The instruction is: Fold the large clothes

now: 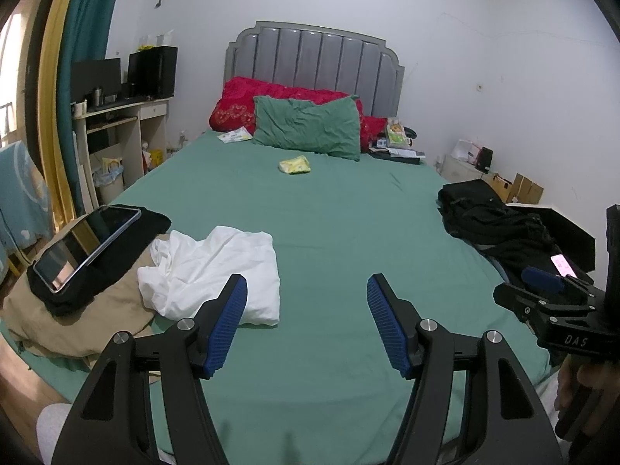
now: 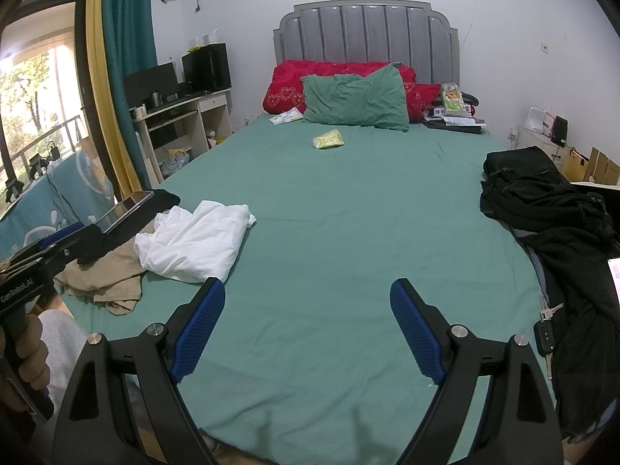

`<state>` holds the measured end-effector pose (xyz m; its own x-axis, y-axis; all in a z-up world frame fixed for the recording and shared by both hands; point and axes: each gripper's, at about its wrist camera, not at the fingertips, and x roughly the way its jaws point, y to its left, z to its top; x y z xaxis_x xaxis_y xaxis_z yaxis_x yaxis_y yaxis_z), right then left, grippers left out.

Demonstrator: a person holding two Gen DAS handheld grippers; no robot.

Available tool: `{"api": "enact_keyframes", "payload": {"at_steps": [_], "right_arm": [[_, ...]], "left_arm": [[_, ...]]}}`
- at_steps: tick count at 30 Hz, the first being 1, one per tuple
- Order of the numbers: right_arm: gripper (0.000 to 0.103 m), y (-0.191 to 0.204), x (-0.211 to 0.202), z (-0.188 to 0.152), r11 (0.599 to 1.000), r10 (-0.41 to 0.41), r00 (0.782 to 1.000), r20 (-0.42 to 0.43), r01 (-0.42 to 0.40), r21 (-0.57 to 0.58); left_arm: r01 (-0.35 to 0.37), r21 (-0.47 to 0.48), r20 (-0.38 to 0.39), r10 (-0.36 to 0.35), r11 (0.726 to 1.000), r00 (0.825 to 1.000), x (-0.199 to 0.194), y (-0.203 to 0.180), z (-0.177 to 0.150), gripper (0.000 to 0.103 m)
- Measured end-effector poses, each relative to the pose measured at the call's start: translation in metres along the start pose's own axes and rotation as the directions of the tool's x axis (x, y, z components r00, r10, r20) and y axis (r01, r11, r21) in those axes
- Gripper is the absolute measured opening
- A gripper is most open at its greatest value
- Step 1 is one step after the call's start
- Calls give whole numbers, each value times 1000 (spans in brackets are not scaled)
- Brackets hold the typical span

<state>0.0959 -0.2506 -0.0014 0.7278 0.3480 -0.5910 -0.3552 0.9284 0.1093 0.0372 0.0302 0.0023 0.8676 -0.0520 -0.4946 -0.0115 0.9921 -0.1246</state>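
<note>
Two grippers, left gripper point(image 1: 307, 321) and right gripper point(image 2: 307, 325), are held spread apart above a green-sheeted bed point(image 2: 348, 201) flanked by white garment point(image 2: 193, 244) and black clothes point(image 2: 558, 217).

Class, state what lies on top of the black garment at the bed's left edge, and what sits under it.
A tablet lies on the black garment. Beneath is a tan garment; what the tablet hides cannot be seen.

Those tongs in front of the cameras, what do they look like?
Both pairs of tongs, left tongs and right tongs, have black angular plastic arms with silver round pivot bolts and ribbed blue pads. White lettering reads DAS on the right one, GenRobot.AI on the left.
</note>
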Motion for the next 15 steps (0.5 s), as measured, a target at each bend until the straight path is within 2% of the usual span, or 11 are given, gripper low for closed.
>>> {"api": "enact_keyframes", "payload": {"at_steps": [15], "right_arm": [[87, 0, 0, -1, 1000, 0, 1000, -1, 0, 1]], "left_arm": [[3, 5, -2, -3, 1000, 1000, 0, 2, 0, 68]]}}
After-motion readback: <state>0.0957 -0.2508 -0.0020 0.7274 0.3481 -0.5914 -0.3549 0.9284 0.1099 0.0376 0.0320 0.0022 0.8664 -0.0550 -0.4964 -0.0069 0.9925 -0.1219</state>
